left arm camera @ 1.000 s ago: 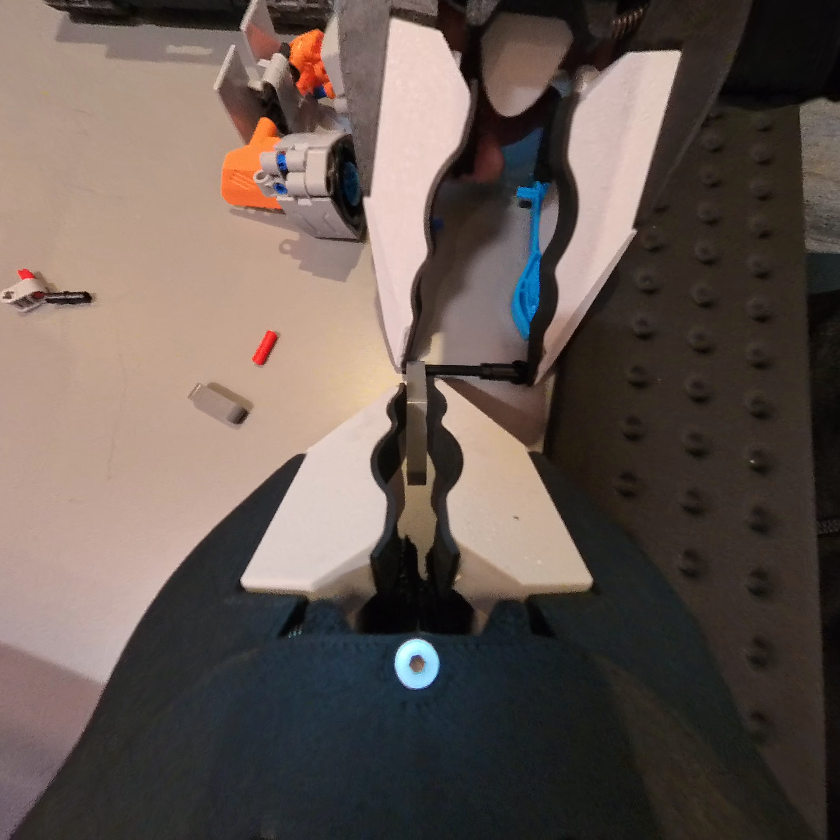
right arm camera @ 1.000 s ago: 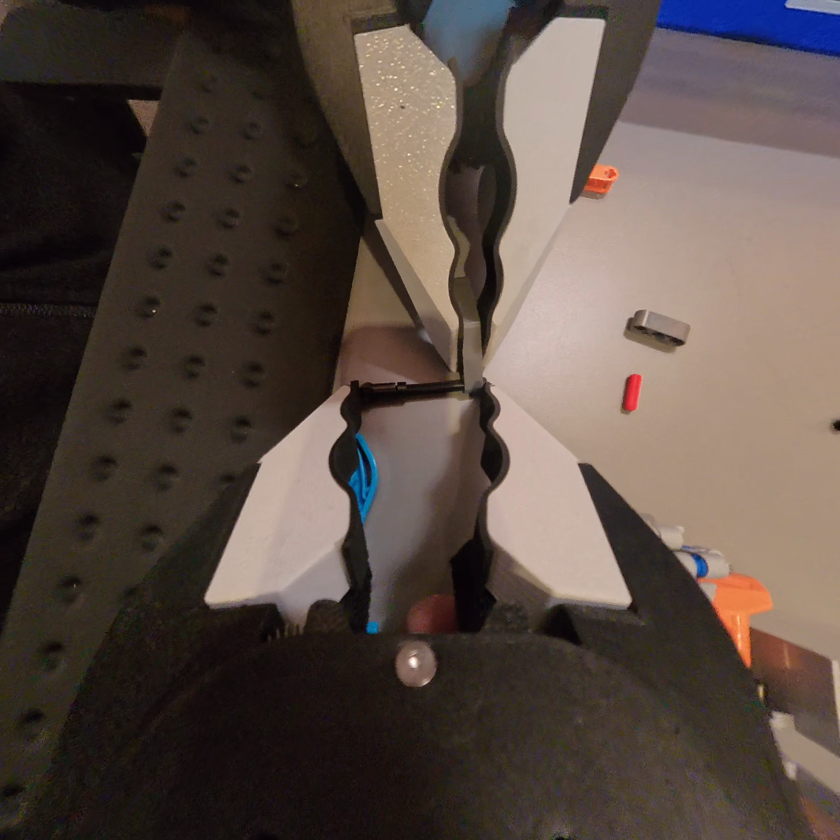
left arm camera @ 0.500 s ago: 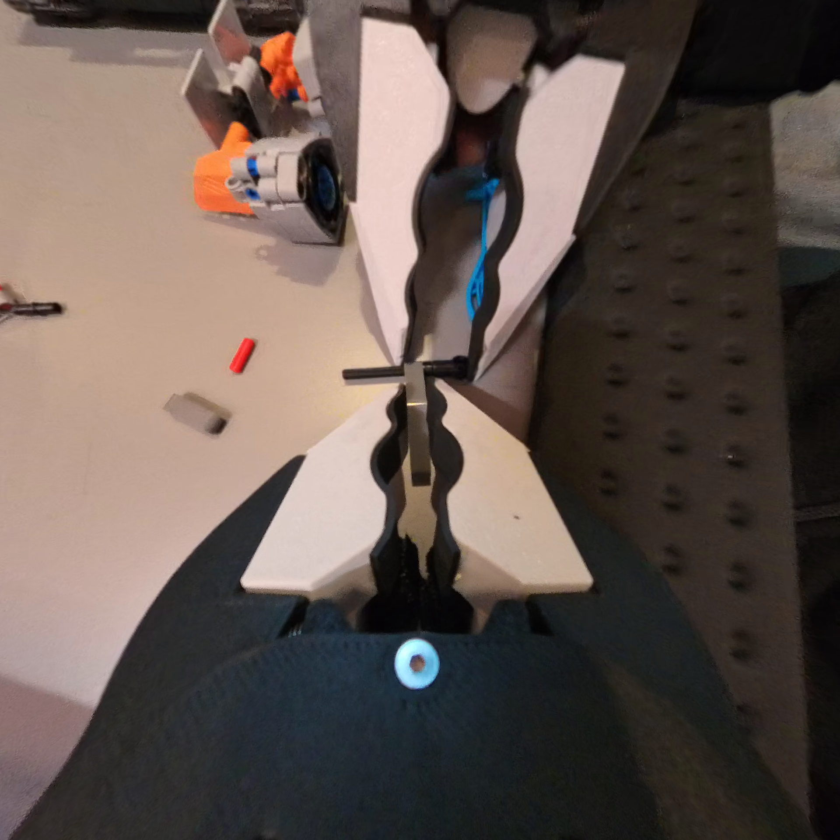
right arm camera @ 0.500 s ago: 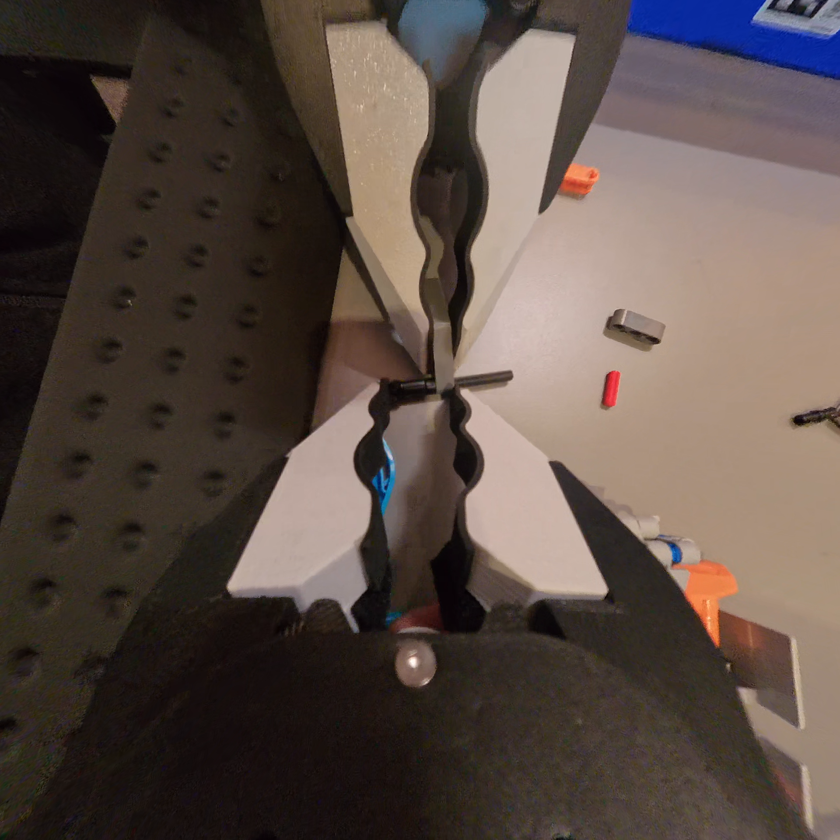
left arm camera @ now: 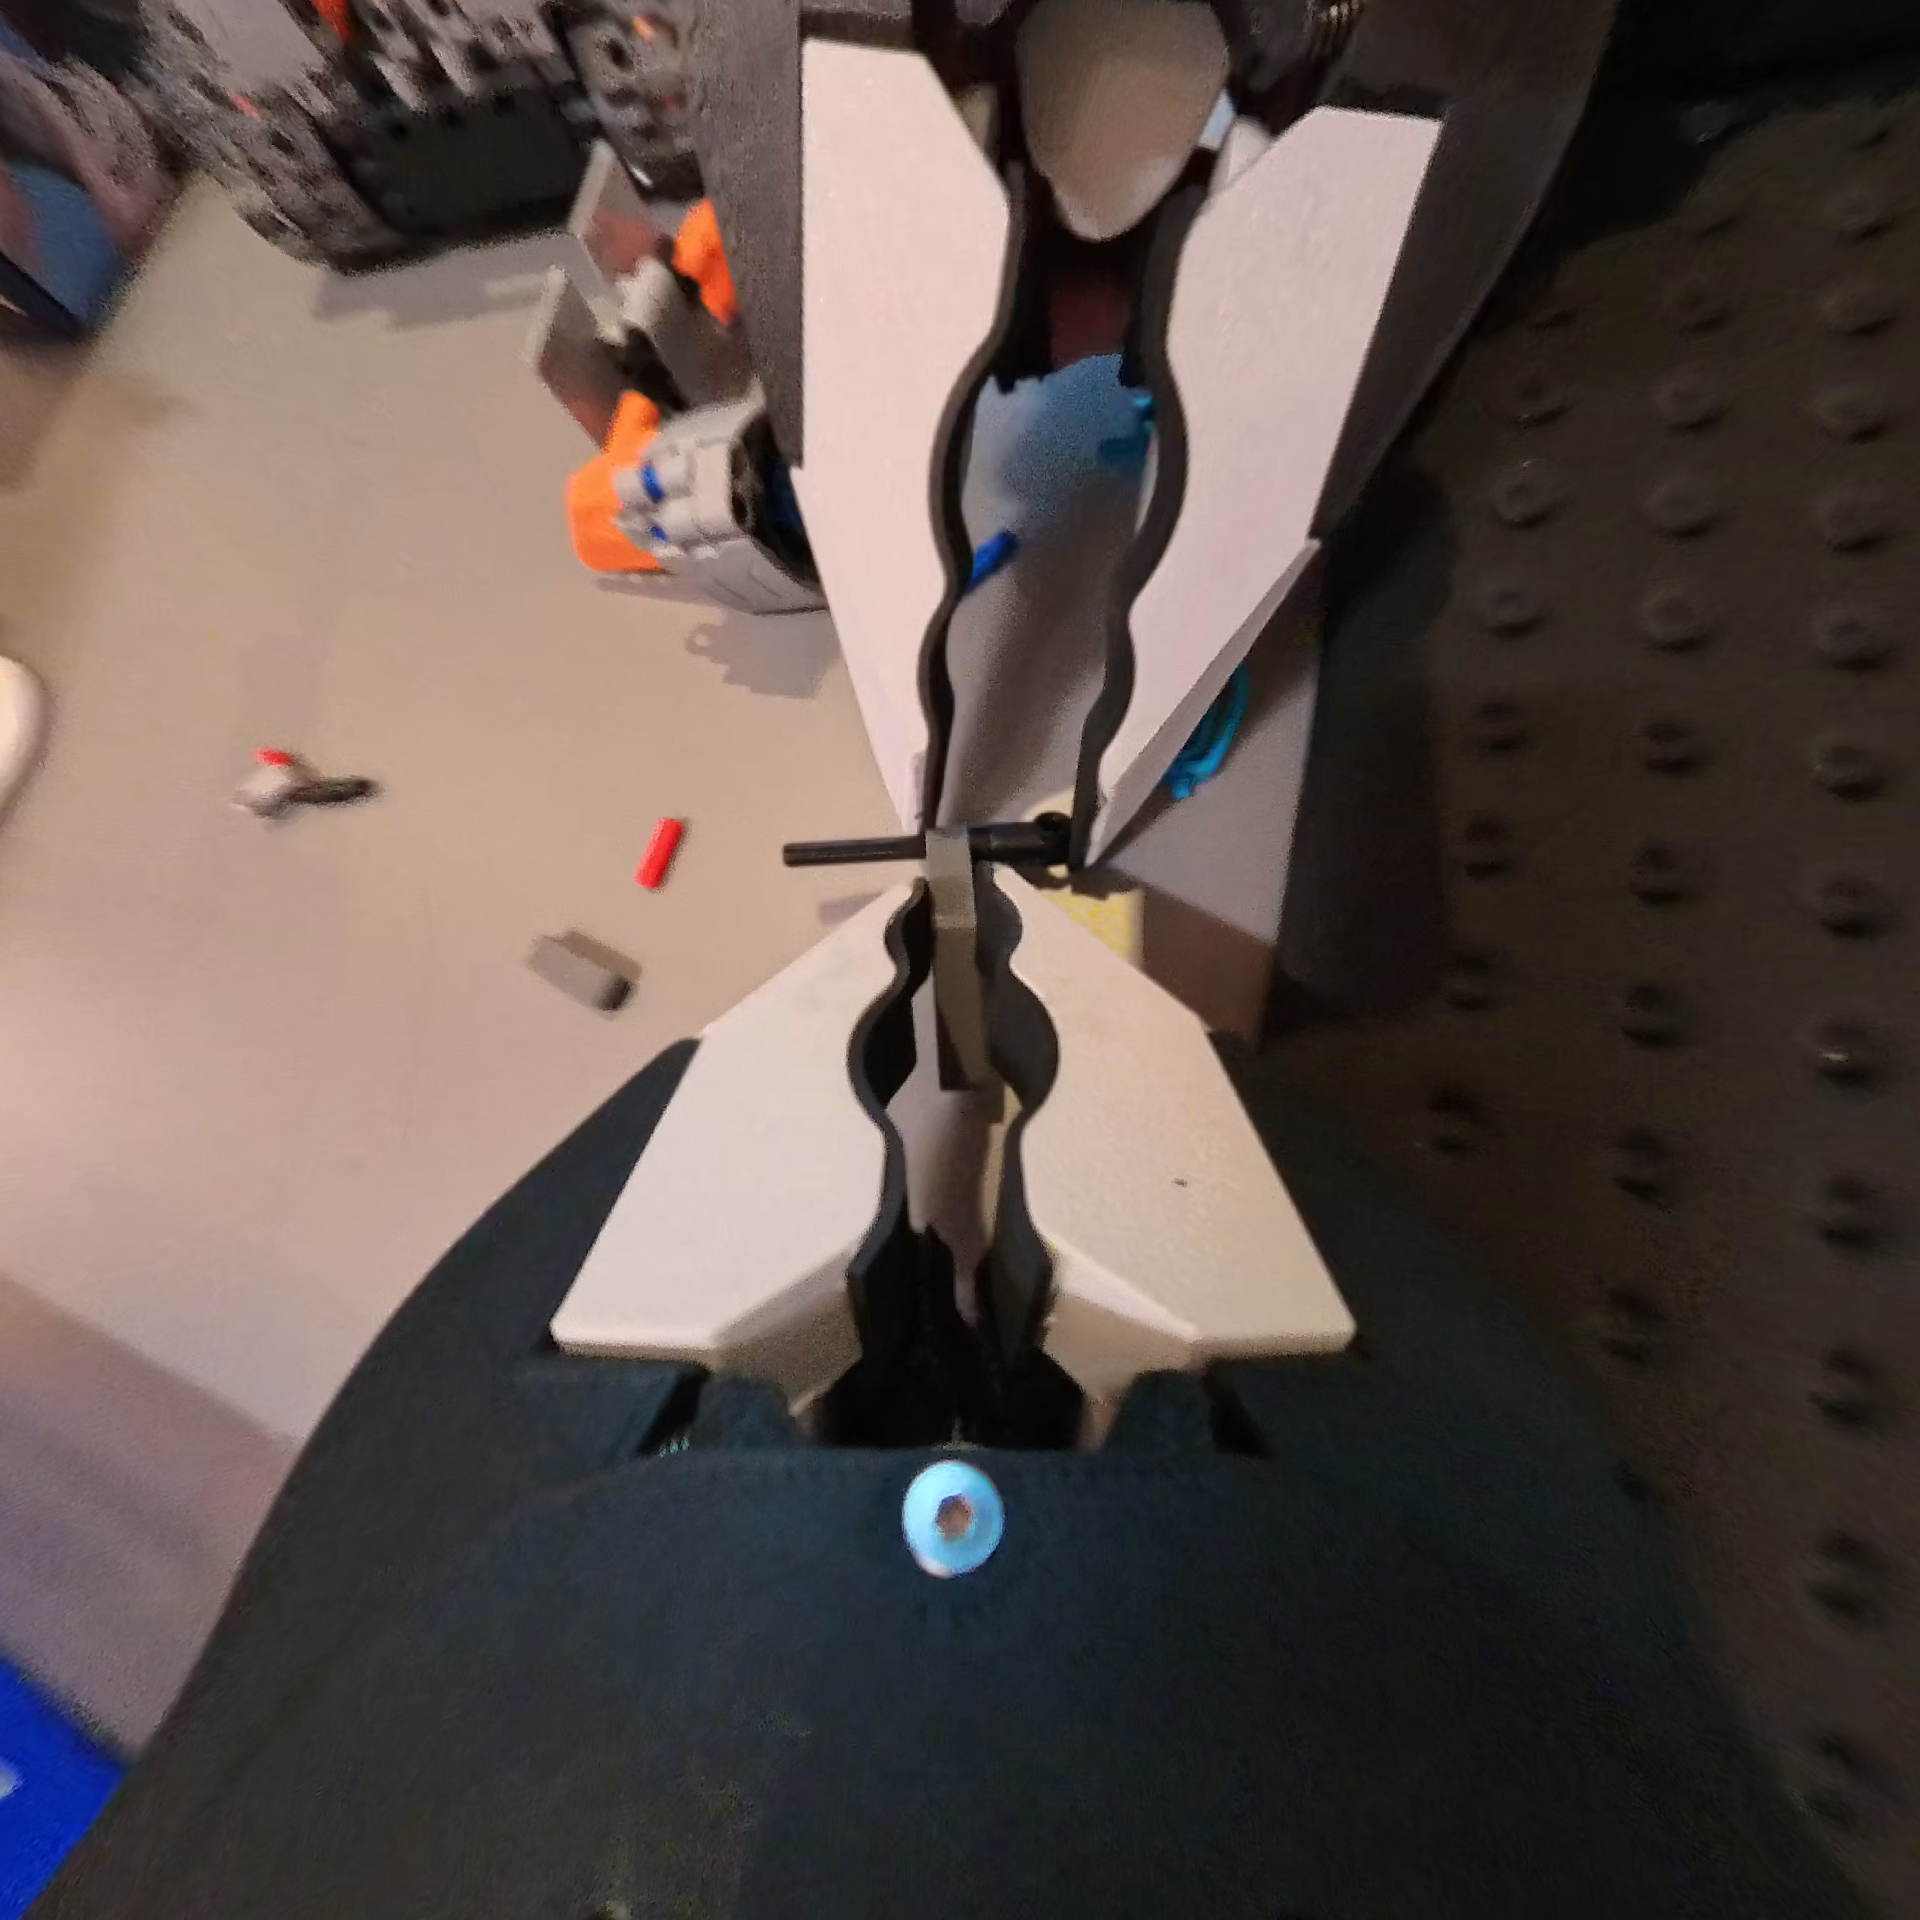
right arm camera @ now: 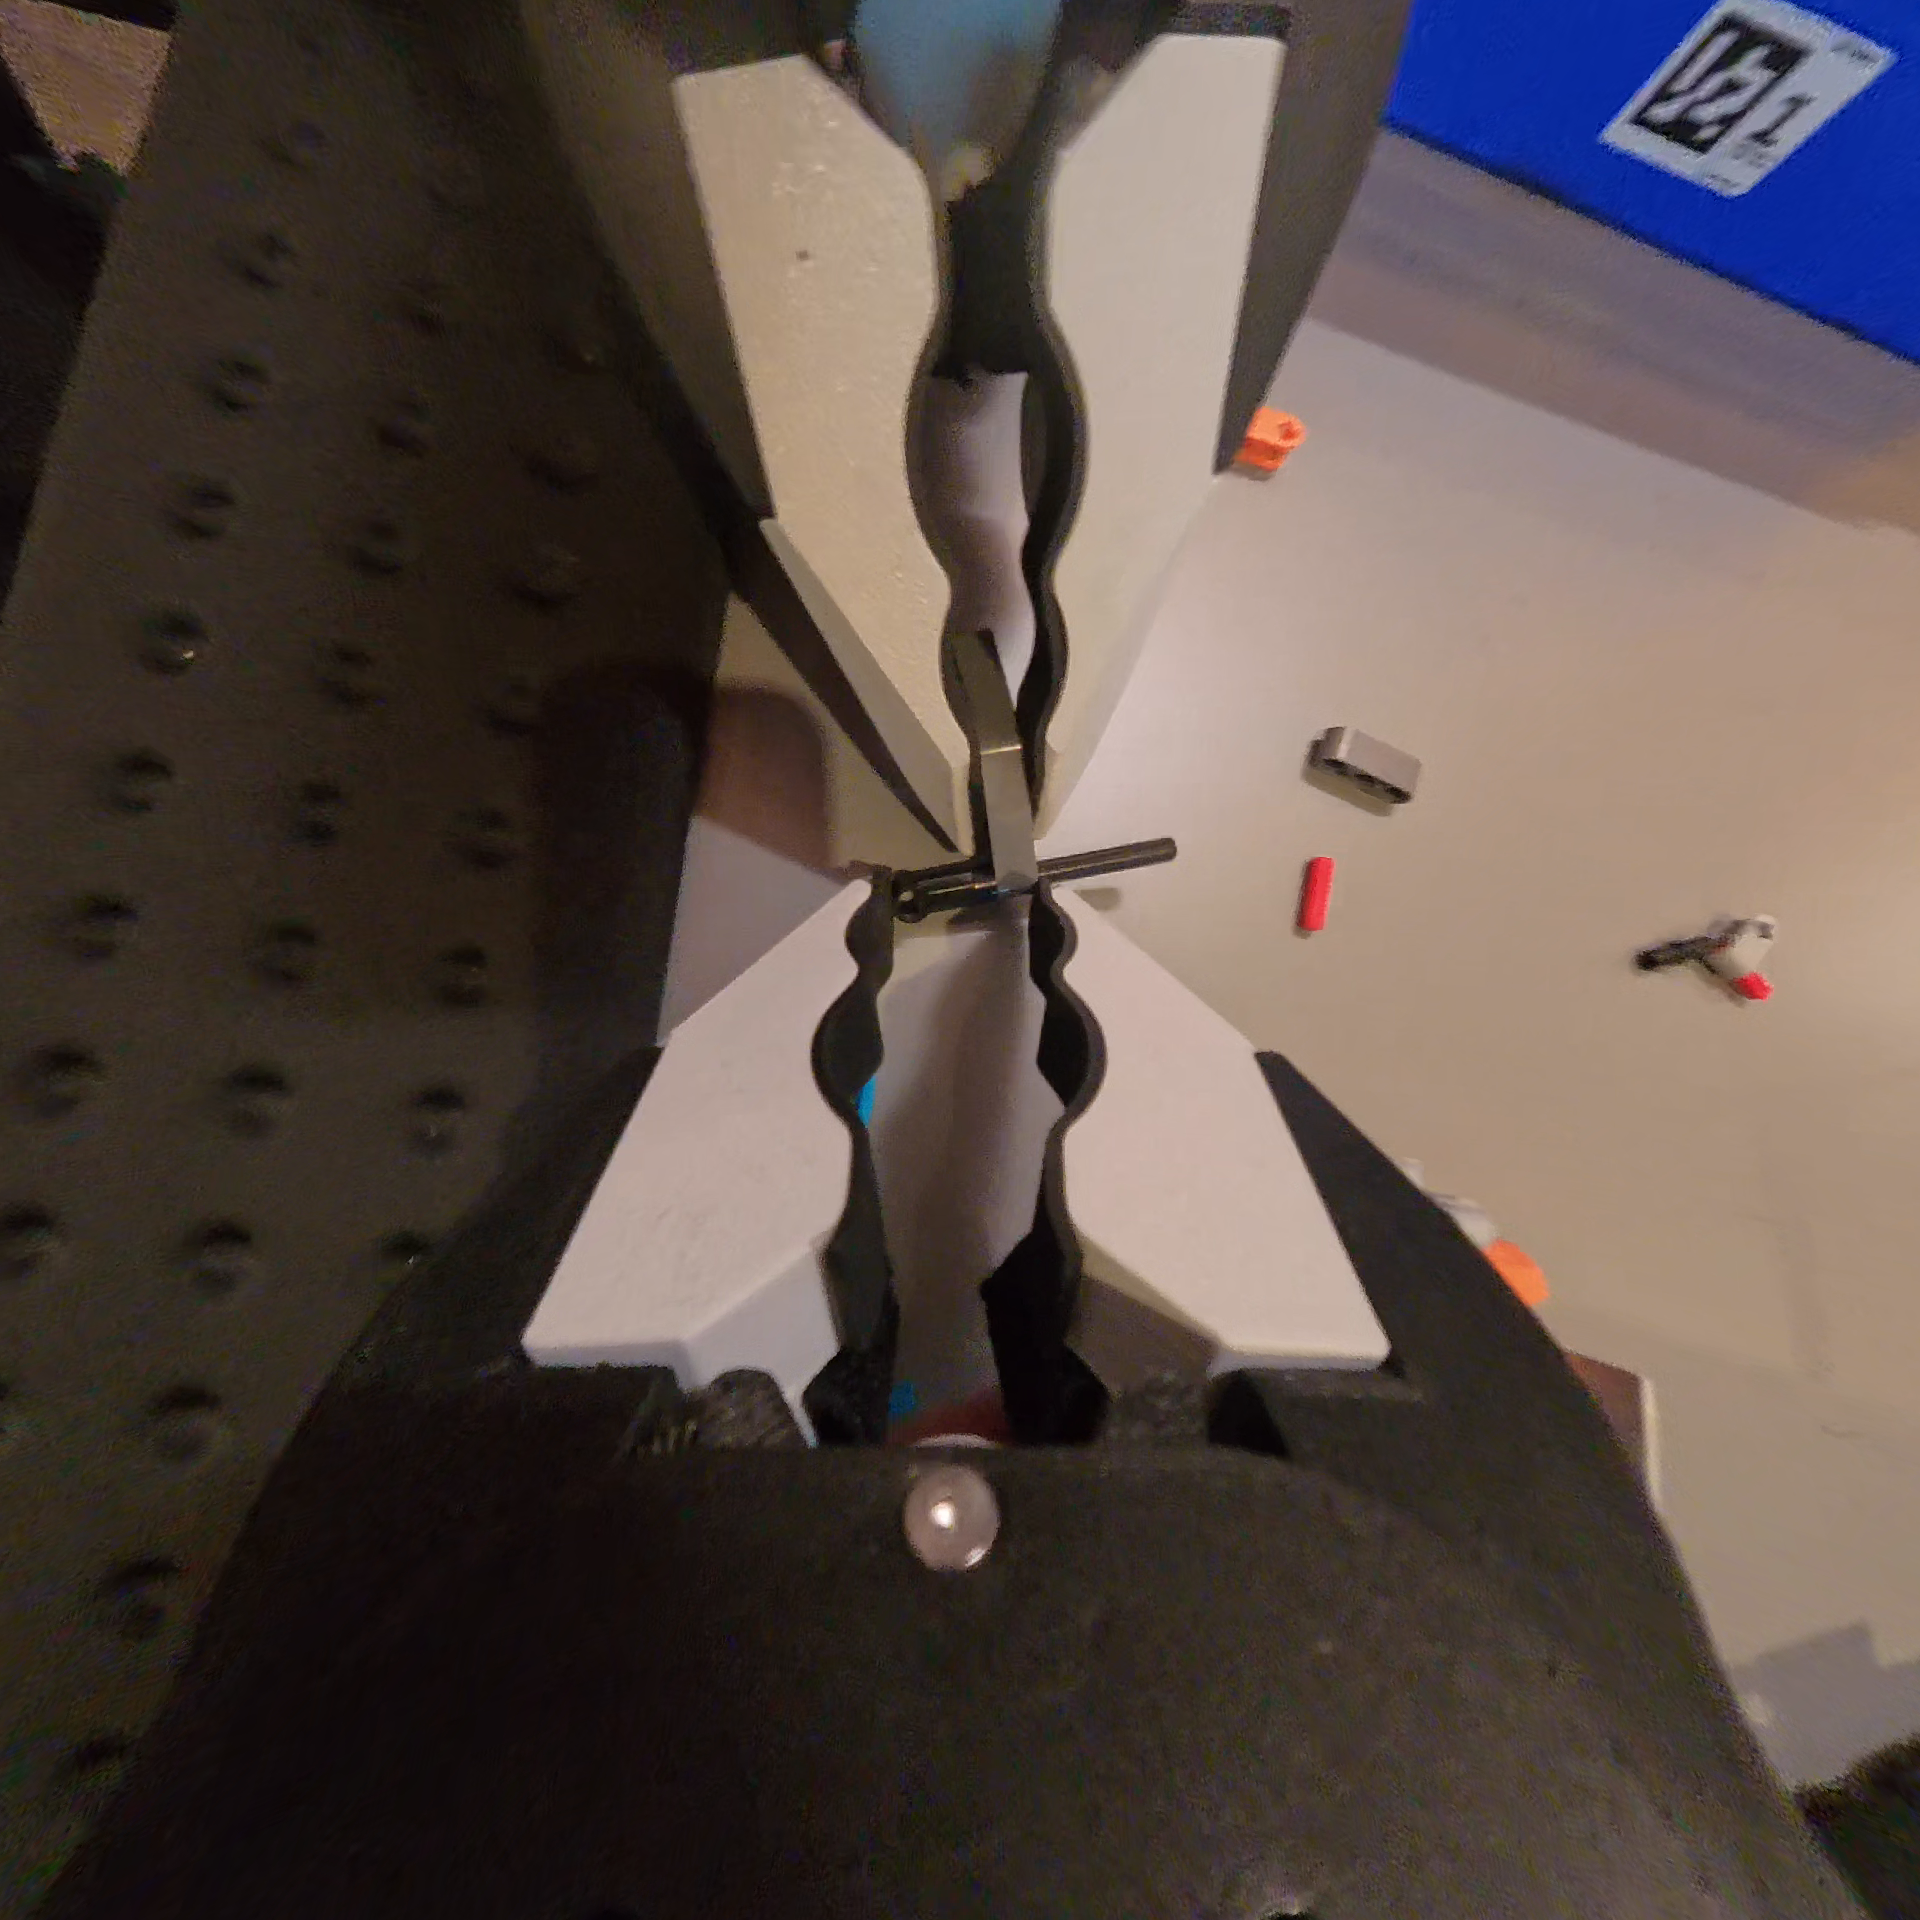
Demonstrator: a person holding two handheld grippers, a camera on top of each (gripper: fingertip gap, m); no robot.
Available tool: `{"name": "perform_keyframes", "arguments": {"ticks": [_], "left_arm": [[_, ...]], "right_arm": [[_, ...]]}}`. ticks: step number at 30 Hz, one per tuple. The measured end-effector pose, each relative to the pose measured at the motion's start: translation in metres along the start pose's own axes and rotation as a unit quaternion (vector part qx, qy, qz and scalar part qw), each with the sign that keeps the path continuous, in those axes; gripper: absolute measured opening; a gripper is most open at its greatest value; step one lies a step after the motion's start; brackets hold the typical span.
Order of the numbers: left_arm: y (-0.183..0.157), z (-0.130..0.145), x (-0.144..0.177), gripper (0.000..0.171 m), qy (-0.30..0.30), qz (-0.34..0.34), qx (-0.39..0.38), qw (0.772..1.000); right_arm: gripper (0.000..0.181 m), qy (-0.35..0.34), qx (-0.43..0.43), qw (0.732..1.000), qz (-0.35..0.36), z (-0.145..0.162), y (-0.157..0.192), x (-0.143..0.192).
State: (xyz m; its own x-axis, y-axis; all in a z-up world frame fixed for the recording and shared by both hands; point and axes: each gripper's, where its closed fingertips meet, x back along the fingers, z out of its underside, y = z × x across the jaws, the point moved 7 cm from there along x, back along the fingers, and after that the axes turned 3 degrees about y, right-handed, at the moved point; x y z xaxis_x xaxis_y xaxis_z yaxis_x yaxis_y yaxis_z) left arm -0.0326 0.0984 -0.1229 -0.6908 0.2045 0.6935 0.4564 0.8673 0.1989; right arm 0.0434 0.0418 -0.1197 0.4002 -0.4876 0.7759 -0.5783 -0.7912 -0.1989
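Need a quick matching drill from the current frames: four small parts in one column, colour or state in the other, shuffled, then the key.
Things:
1. flat grey beam
2. black axle
3. small red pin
4. loose grey block

States:
A. lying on the table, red
B. passing through the beam's end
C. clamped in the left gripper
D. lying on the table, grey

Pairs: 1-C, 2-B, 3-A, 4-D

The black axle (left arm camera: 914, 850), which a second ago only met the edge of the grey beam (left arm camera: 958, 966), is now seen pushed through it (its free end projecting on the far side), while the right gripper (right arm camera: 961, 906) has been narrowed around the axle's near end.
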Motion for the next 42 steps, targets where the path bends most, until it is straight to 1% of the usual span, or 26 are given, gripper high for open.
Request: {"name": "perform_keyframes", "arguments": {"ticks": [2, 3, 4, 5, 6, 8, 10, 11, 13, 15, 17, 18, 20, 22, 23, 26, 30, 32, 34, 35, 37, 39, 42], "left_arm": [[0.004, -0.006, 0.009, 0.005, -0.026, -0.047, -0.023, 0.998], [0.008, -0.009, 0.015, 0.005, -0.042, -0.089, -0.039, 0.994], [0.012, -0.012, 0.022, 0.005, -0.046, -0.141, -0.067, 0.987], [0.013, -0.014, 0.028, 0.005, -0.044, -0.178, -0.102, 0.978], [0.011, -0.019, 0.033, 0.005, -0.046, -0.21, -0.139, 0.967], [0.004, -0.029, 0.039, 0.005, -0.054, -0.261, -0.214, 0.94], [-0.002, -0.036, 0.042, 0.005, -0.043, -0.291, -0.271, 0.917], [-0.004, -0.039, 0.044, 0.005, -0.045, -0.298, -0.29, 0.908], [-0.008, -0.044, 0.048, 0.005, -0.049, -0.302, -0.312, 0.9], [-0.011, -0.047, 0.053, 0.005, -0.06, -0.3, -0.325, 0.895], [-0.013, -0.051, 0.059, 0.005, -0.072, -0.3, -0.331, 0.892], [-0.014, -0.053, 0.06, 0.005, -0.074, -0.301, -0.336, 0.889], [-0.017, -0.058, 0.063, 0.005, -0.083, -0.295, -0.343, 0.888], [-0.018, -0.061, 0.066, 0.005, -0.085, -0.302, -0.355, 0.881], [-0.018, -0.063, 0.067, 0.006, -0.086, -0.298, -0.355, 0.882], [-0.017, -0.065, 0.072, 0.006, -0.099, -0.304, -0.358, 0.877], [-0.01, -0.064, 0.077, 0.007, -0.109, -0.315, -0.337, 0.88], [-0.003, -0.061, 0.08, 0.014, -0.114, -0.324, -0.307, 0.888], [0.003, -0.058, 0.085, 0.02, -0.131, -0.325, -0.271, 0.897], [0.006, -0.057, 0.088, 0.024, -0.14, -0.323, -0.247, 0.903], [0.013, -0.056, 0.094, 0.026, -0.158, -0.322, -0.188, 0.914], [0.021, -0.055, 0.103, 0.029, -0.188, -0.317, -0.13, 0.92], [0.028, -0.054, 0.113, 0.03, -0.251, -0.265, -0.027, 0.931]], "right_arm": [[0.024, -0.033, -0.025, 0.999, 0.021, -0.004, -0.006, 0.009], [0.022, -0.052, -0.035, 0.998, 0.029, -0.005, -0.009, 0.016], [0.013, -0.067, -0.045, 0.996, 0.034, -0.007, -0.012, 0.023], [0.021, -0.084, -0.06, 0.994, 0.039, -0.007, -0.014, 0.03], [0.027, -0.103, -0.079, 0.991, 0.03, -0.008, -0.015, 0.034], [0.028, -0.136, -0.109, 0.985, 0.003, -0.009, -0.015, 0.038], [0.029, -0.181, -0.119, 0.976, -0.015, -0.015, -0.015, 0.047], [0.027, -0.203, -0.123, 0.971, -0.023, -0.018, -0.015, 0.051], [0.023, -0.23, -0.128, 0.964, -0.033, -0.021, -0.015, 0.056], [0.013, -0.248, -0.127, 0.96, -0.031, -0.022, -0.015, 0.06], [0.007, -0.267, -0.134, 0.954, -0.038, -0.024, -0.016, 0.064], [0.01, -0.275, -0.141, 0.95, -0.042, -0.025, -0.017, 0.065], [0.021, -0.28, -0.149, 0.947, -0.057, -0.027, -0.016, 0.064], [0.015, -0.289, -0.141, 0.945, -0.067, -0.031, -0.012, 0.065], [0.009, -0.292, -0.135, 0.944, -0.067, -0.032, -0.011, 0.066], [0.006, -0.304, -0.13, 0.942, -0.051, -0.036, -0.011, 0.072], [0.005, -0.298, -0.122, 0.947, 0.01, -0.044, -0.014, 0.075], [0.005, -0.287, -0.119, 0.949, 0.052, -0.046, -0.017, 0.077], [0.005, -0.288, -0.118, 0.946, 0.093, -0.048, -0.021, 0.08], [0.004, -0.291, -0.12, 0.942, 0.113, -0.05, -0.023, 0.082], [0.004, -0.296, -0.117, 0.934, 0.162, -0.053, -0.027, 0.086], [0.005, -0.295, -0.099, 0.925, 0.217, -0.056, -0.029, 0.09], [0.005, -0.3, -0.077, 0.91, 0.275, -0.061, -0.029, 0.095]]}}
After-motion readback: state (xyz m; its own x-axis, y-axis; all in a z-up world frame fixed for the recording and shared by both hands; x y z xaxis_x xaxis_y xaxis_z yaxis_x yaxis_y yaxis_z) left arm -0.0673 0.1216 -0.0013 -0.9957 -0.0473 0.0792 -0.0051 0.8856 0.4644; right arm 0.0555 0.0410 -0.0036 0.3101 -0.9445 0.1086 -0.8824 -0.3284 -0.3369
